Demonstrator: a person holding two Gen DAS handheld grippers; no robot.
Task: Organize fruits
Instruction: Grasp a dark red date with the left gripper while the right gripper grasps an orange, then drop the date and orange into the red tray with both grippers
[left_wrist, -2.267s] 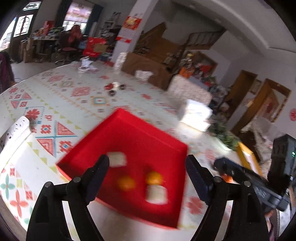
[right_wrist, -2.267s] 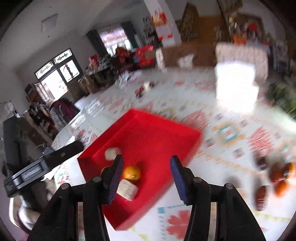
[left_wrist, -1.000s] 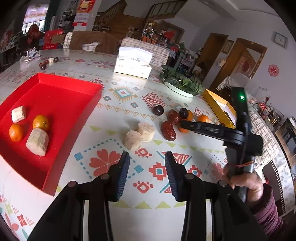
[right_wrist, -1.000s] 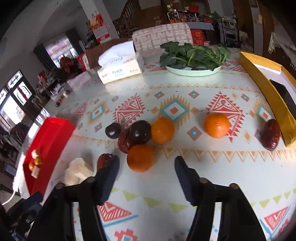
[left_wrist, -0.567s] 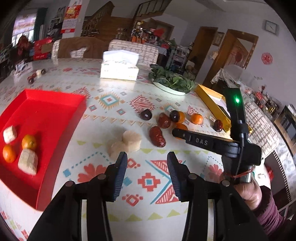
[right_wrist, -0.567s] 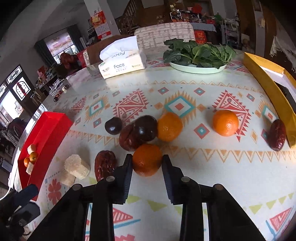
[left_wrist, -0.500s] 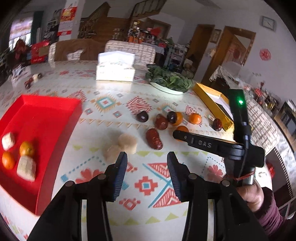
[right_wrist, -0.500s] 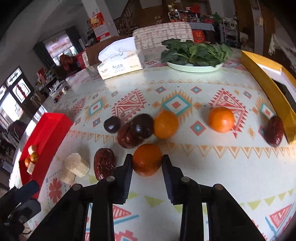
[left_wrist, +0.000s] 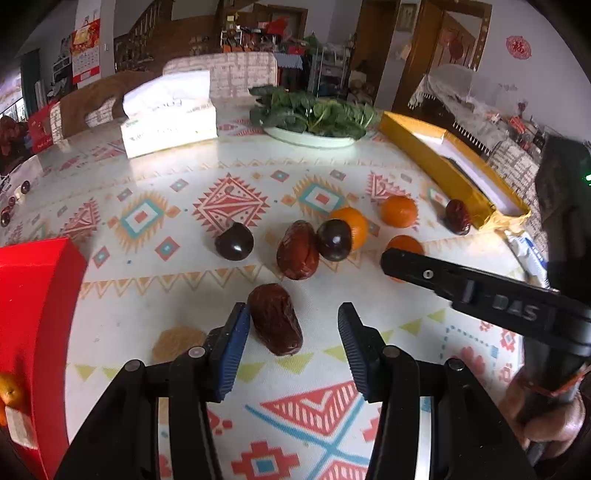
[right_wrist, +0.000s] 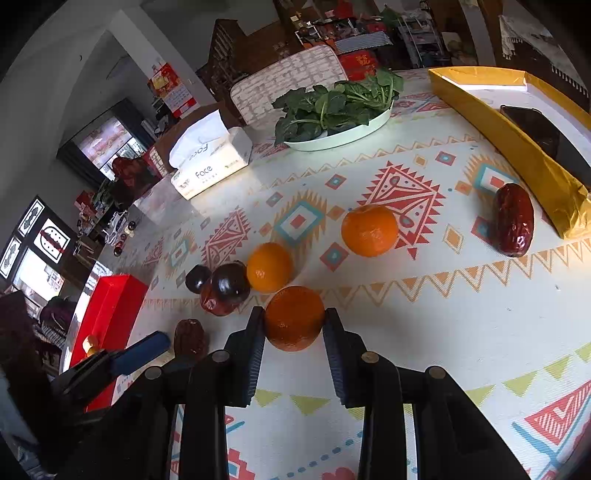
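Our left claw (left_wrist: 291, 345) is black plastic, its two fingers lined with ribbed blue pads (left_wrist: 232, 350) and pinned by round silver screws. Our right claw (right_wrist: 294, 334) is the same black build, with ribbed dark pads and silver rivets; seen from the left wrist, its side carries raised lettering and a small green light. Our right hand (left_wrist: 546, 413) shows bare skin, a dark reddish sleeve at the wrist.

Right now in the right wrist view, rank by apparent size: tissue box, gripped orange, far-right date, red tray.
1. tissue box
2. red tray, partly hidden
3. gripped orange, nearness inflates it
4. far-right date
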